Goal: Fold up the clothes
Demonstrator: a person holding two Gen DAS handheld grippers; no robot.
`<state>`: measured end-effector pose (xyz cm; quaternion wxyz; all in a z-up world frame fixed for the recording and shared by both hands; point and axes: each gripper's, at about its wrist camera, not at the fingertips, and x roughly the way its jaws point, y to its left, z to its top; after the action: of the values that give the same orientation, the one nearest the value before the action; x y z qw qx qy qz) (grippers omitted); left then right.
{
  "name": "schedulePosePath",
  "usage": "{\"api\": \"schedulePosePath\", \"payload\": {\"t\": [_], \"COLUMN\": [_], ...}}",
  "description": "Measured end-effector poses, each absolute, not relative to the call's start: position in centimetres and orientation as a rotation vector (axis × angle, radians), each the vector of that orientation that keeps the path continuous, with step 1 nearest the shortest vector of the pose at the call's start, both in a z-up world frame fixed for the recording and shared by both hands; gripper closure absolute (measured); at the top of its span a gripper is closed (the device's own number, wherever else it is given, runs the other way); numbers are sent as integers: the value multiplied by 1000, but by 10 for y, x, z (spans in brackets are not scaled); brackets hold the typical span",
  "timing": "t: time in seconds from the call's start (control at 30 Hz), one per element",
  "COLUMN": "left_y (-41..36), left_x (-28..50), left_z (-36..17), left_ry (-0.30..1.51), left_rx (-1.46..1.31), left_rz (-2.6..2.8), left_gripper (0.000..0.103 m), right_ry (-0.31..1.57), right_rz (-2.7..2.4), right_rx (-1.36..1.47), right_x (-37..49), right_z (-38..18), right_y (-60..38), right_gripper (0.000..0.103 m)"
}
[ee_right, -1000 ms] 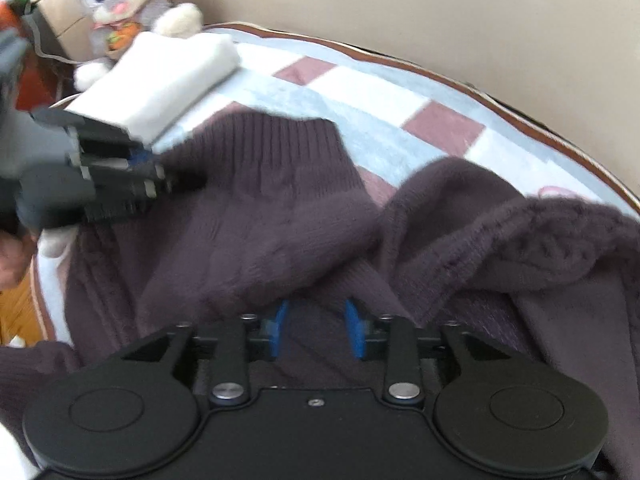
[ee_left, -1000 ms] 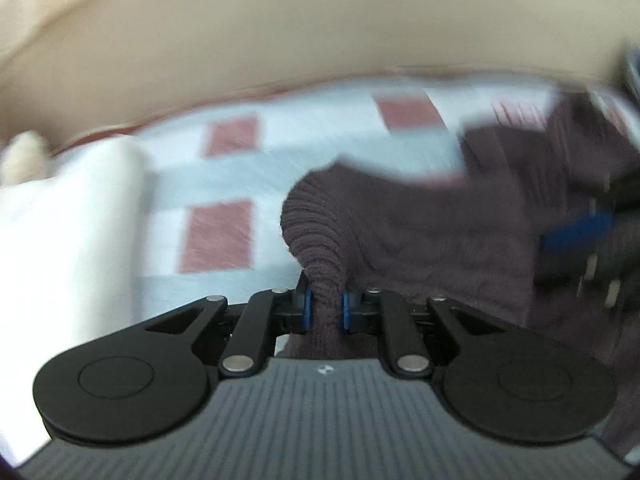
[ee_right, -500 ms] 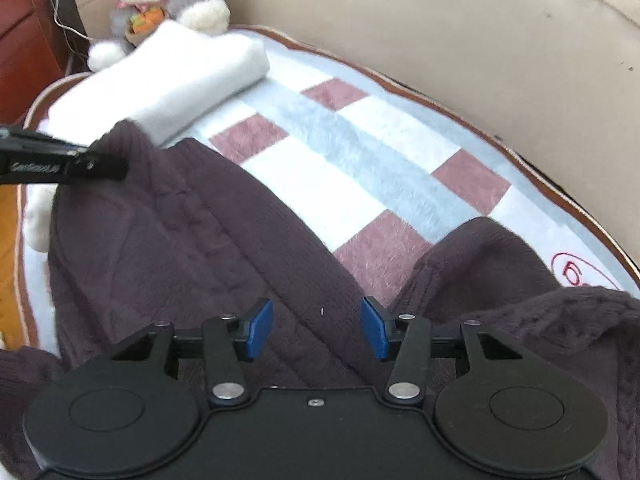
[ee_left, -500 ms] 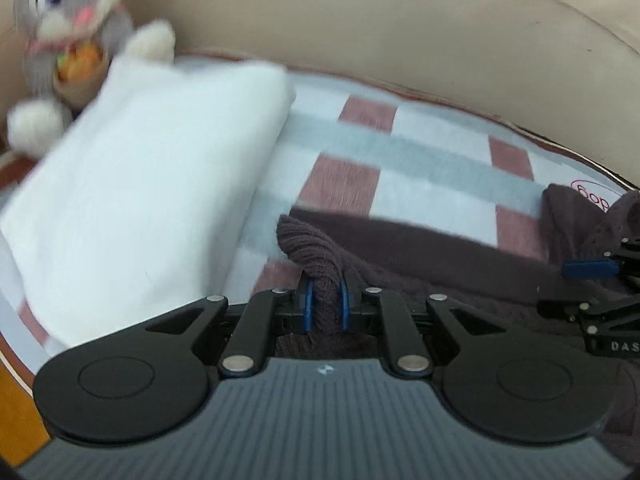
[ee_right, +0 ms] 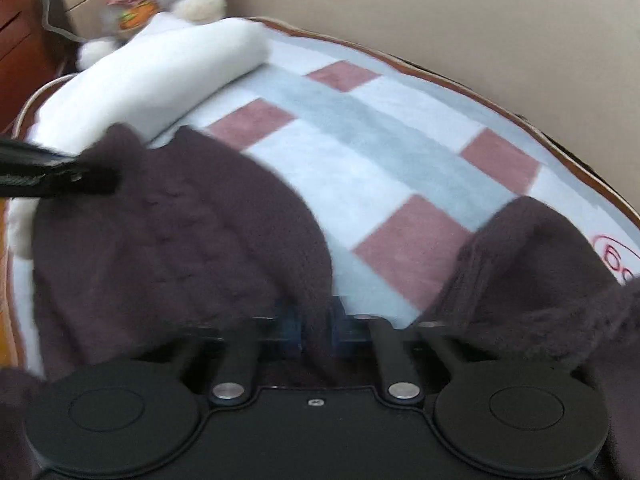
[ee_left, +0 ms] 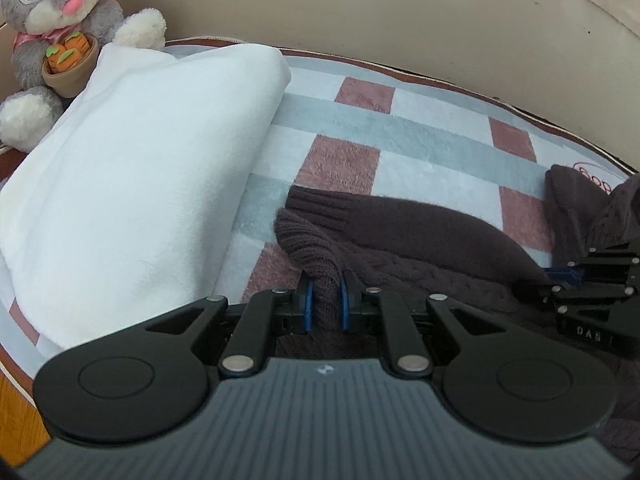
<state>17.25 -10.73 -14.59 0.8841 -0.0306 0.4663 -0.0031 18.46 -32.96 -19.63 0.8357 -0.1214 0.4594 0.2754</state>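
Across the checked plush blanket (ee_left: pixel 420 136) of pink, grey and white squares lies the dark purple-brown cable-knit sweater (ee_left: pixel 432 248), its ribbed edge turned toward the folded white fleece blanket (ee_left: pixel 140 168) and the grey plush rabbit (ee_left: pixel 60 12) at the far end. At the near edge the left gripper (ee_left: pixel 324 302) is pinched nearly closed on a bunched ridge of ribbed knit that stands up between its blue pads. Over in the right wrist view the right gripper (ee_right: pixel 316 326) has just been closing, and a fold of the same knit sits between its blurred blue pads, which look clamped on it; a further lump of sweater (ee_right: pixel 532 280) rises to its right.

Handling looks straightforward but loose: the knit appears thick, soft and limp, with some weight for a garment, so it will likely sag and stretch between the two grips rather than hold any shape. Its fuzzy surface should give the pads good friction, and nothing about it seems fragile, though the loops could snag. Ribbed hems, cuffs and seam lines seem the best places to take hold, since they are denser and stretch less than the open cable panel.
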Motion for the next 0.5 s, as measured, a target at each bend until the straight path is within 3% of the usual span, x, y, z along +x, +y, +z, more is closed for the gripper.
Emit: {"api": "schedulePosePath", "payload": {"t": [0.37,0.43,0.5], "left_y": [-116,-120,-125], "left_x": [170,171,172], "left_z": [-119,-118,-119], "left_ry": [881,857,848], "left_rx": [-109,-77,-19], "left_rz": [-80,-57,-9], "left_gripper": [88,80,48], "right_ry": [654,586,597], "right_rz": [332,302,240], "right_rx": [-359,-459,-498], "right_x": [187,187,199], "right_z": [-120,-118,-130], "right_y": [-332,-327,-324], "right_gripper": [92,92,91]}}
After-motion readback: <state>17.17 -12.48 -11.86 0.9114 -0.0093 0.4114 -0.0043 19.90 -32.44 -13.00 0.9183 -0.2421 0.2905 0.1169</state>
